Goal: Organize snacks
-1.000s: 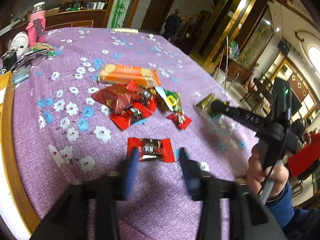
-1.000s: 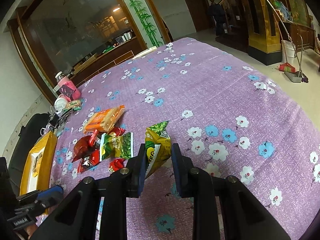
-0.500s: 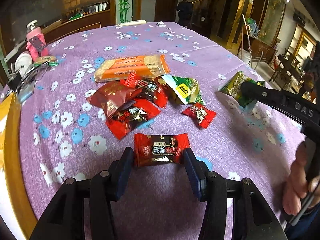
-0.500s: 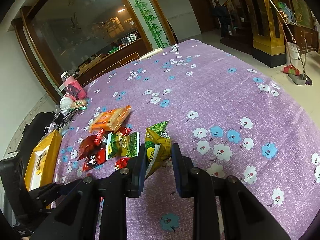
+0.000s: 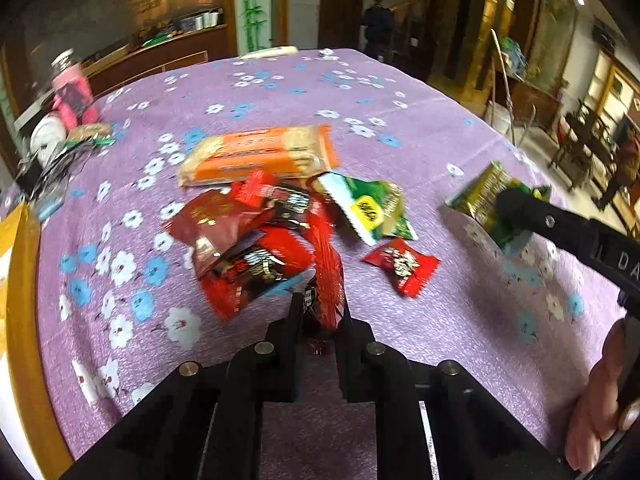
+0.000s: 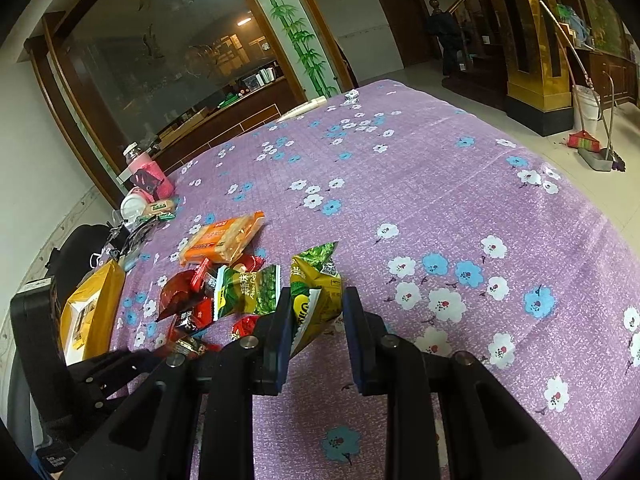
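A red snack packet is being pinched upright in the left gripper, whose jaws have just been closing on it, near the counter's front edge. The right gripper is clamping a yellow-green packet (crumpled) beside the snack pile and orange biscuit pack.

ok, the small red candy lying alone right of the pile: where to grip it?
Grip the small red candy across its puffed middle, coming down from above. It lies flat on the tablecloth, clear of the green packet, so its two long edges are free. The crimped ends would likely slip.
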`<state>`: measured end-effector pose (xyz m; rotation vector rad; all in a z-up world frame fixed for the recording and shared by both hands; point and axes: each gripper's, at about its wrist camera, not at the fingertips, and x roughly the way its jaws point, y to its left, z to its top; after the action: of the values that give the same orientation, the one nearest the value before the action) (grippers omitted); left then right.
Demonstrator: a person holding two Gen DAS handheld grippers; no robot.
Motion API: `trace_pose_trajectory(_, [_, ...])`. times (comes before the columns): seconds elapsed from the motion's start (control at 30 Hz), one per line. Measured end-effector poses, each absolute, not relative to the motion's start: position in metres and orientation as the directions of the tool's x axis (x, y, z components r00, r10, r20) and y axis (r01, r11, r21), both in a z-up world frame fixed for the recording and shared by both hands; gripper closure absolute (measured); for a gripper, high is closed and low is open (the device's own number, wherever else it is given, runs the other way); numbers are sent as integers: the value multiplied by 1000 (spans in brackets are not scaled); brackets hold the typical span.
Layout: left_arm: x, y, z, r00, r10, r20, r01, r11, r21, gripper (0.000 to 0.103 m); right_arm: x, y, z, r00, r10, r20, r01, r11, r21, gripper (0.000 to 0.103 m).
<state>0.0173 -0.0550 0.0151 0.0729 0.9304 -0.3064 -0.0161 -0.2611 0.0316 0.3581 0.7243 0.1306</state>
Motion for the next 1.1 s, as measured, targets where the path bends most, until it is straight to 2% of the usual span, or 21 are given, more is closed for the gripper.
trace_pose_trajectory(0.17, [16,-39,18,563,-273,-780,259,955,-147,92,-16,-261,33,745,238,-623,6,932,364,80])
trace_pose_trajectory(0.57, [-7,-16,36,590,-336,-734,256,940,-224,91,-17,-261,33,748,235,-620,7,932,362,80])
trace_pose_trajectory(0.93, [-28,30,59,653,-345,-674,218,938,-270,91,-19,-247,37,747,227,-625,-16,946,324,80])
trace_pose_trajectory(1.1, [-37,60,67,685,-320,-654,178,945,-276,91,-26,-215,38,708,305,-636,-99,936,338,80])
